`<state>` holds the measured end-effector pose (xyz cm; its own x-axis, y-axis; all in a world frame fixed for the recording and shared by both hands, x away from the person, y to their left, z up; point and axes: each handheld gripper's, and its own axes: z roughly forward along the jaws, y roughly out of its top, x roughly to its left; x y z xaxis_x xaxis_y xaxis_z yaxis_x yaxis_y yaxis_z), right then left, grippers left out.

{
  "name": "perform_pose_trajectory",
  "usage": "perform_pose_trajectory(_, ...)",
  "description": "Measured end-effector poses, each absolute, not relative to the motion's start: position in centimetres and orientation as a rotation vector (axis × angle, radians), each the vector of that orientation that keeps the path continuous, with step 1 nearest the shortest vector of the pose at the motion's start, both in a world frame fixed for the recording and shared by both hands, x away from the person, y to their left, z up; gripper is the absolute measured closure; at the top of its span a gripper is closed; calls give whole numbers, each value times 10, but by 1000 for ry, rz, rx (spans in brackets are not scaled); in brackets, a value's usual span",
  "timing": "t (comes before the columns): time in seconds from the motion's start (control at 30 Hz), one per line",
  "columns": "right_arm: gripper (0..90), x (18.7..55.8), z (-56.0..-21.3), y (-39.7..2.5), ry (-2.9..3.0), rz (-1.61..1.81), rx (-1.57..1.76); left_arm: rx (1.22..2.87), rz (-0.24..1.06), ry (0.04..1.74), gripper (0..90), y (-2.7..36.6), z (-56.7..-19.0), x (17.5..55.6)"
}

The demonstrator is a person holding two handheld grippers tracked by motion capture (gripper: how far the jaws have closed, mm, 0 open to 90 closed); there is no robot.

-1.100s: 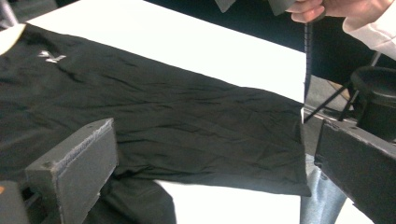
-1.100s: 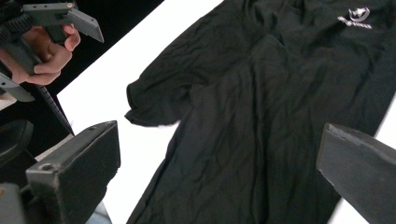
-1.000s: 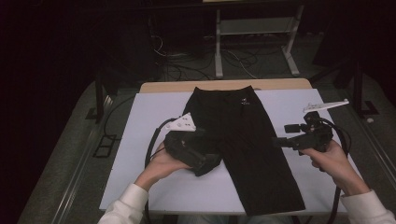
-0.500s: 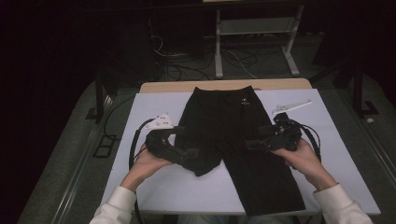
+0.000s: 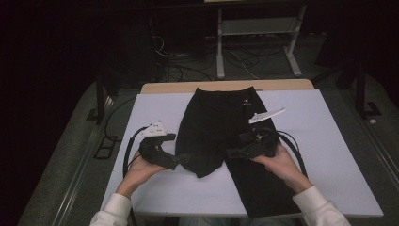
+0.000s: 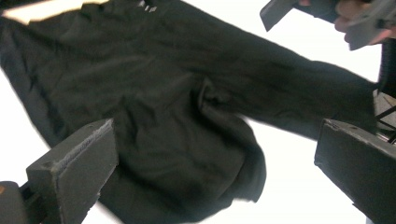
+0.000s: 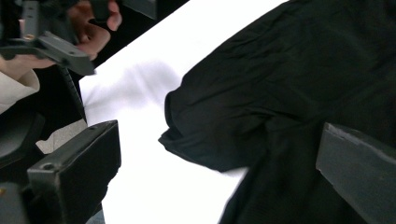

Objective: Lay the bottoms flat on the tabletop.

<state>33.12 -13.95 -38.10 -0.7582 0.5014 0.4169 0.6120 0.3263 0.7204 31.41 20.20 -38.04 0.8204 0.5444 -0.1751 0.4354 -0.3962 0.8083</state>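
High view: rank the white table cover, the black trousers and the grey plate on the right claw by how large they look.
1. Table cover, by far the largest.
2. Trousers, spread over its middle.
3. Grey plate on the right claw, the smallest, though it sits raised, nearer the camera, so it looks slightly bigger than it is.

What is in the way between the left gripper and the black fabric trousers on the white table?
Nothing visible. The left gripper, jaws open, sits at the edge of the folded-up leg of the black fabric trousers, with only bare white table around it. The right gripper hovers over the other leg.
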Motion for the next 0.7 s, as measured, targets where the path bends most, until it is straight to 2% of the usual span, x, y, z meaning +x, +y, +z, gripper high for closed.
perform_pose_trajectory(0.07, 42, 330, -388, -131, -2459, -1415, -1018, 2062, 135, 740, 0, 205, -389, 314)
perform_pose_trajectory(0.43, 73, 327, -419, -89, -2510, -1274, -965, 2128, 86, 792, 0, 208, -422, 317)
perform_pose_trajectory(0.7, 140, 325, -437, -75, -2574, -1241, -989, 2233, 39, 802, 0, 198, -441, 322)
